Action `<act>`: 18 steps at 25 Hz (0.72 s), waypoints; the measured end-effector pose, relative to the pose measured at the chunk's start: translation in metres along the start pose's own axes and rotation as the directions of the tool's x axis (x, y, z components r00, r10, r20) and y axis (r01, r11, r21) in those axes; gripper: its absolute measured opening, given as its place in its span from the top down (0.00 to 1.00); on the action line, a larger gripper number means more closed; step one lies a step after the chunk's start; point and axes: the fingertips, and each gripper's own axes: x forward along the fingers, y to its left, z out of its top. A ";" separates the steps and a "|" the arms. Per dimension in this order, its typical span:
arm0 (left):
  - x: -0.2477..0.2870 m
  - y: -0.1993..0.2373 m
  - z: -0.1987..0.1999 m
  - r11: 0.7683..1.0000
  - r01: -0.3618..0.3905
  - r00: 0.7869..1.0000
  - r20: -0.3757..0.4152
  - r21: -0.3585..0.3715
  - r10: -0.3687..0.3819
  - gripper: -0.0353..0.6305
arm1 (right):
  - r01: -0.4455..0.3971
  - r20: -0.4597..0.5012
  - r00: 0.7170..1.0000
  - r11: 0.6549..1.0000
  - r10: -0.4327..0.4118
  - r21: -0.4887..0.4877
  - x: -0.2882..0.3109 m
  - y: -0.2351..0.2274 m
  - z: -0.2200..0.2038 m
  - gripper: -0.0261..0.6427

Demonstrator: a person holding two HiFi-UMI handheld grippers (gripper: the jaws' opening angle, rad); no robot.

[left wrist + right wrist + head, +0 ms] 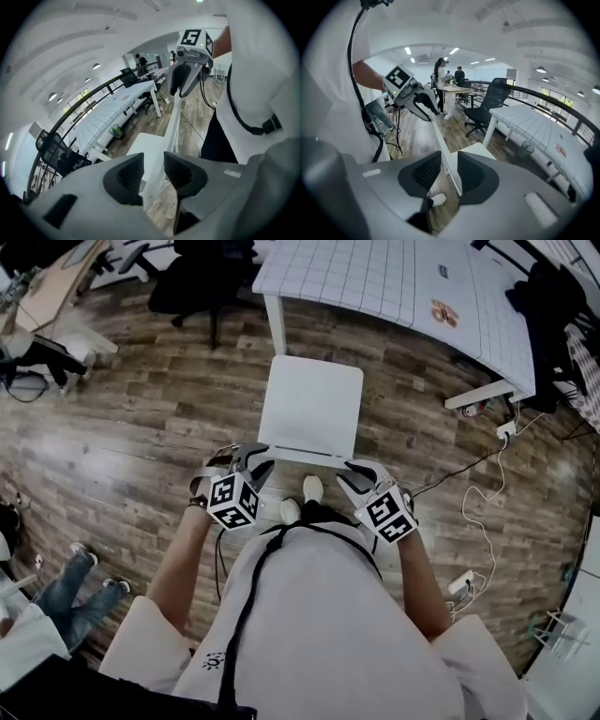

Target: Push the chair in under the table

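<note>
Chair (310,409) on floor (141,427), near side of counter (375,277), seat facing far toward it, back rail (307,458) running left-right. Left tool (262,454) & right tool (349,468): jaws apart, straddling rail; gaps seen only in tool views.

Left arm (183,559) and right arm (424,582) both reach forward and down. The left gripper (255,457) and right gripper (356,472) sit side by side, tipped downward. Both sets of jaws are parted, just loosely straddling the chair back (307,457), no squeeze.
</note>
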 end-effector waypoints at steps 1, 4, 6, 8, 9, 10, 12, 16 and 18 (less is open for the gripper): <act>0.004 0.000 -0.002 1.000 0.013 1.000 -0.022 0.019 -0.013 0.72 | -0.003 -0.025 1.000 1.000 0.002 -0.030 0.003 -0.003 -0.002 0.77; 0.014 0.001 -0.006 0.996 0.050 0.995 -0.084 0.067 -0.045 0.64 | -0.017 -0.104 0.995 0.992 0.005 -0.123 0.011 -0.012 -0.011 0.72; 0.021 -0.001 -0.011 0.991 0.079 0.989 -0.131 0.111 -0.064 0.60 | -0.042 -0.152 0.988 0.987 0.018 -0.158 0.016 -0.016 -0.020 0.67; 0.029 -0.005 -0.014 0.983 0.110 0.981 -0.174 0.147 -0.084 0.58 | -0.068 -0.203 0.979 0.977 0.026 -0.202 0.021 -0.018 -0.031 0.64; 0.033 -0.007 -0.016 0.980 0.128 0.976 -0.193 0.154 -0.097 0.58 | -0.083 -0.230 0.973 0.971 0.030 -0.224 0.023 -0.018 -0.037 0.64; 0.036 -0.010 -0.018 0.977 0.146 0.971 -0.211 0.155 -0.111 0.57 | -0.101 -0.255 0.966 0.965 0.037 -0.242 0.025 -0.018 -0.043 0.64; 0.044 -0.016 -0.022 0.971 0.176 0.960 -0.245 0.161 -0.134 0.57 | -0.138 -0.301 0.952 0.953 0.052 -0.271 0.030 -0.018 -0.054 0.64; 0.061 -0.017 -0.034 0.953 0.193 0.942 -0.318 0.233 -0.112 0.59 | -0.199 -0.384 0.921 0.929 0.069 -0.312 0.038 -0.021 -0.073 0.66; 0.066 -0.016 -0.036 0.949 0.197 0.935 -0.338 0.246 -0.106 0.63 | -0.217 -0.415 0.908 0.916 0.062 -0.338 0.041 -0.022 -0.079 0.70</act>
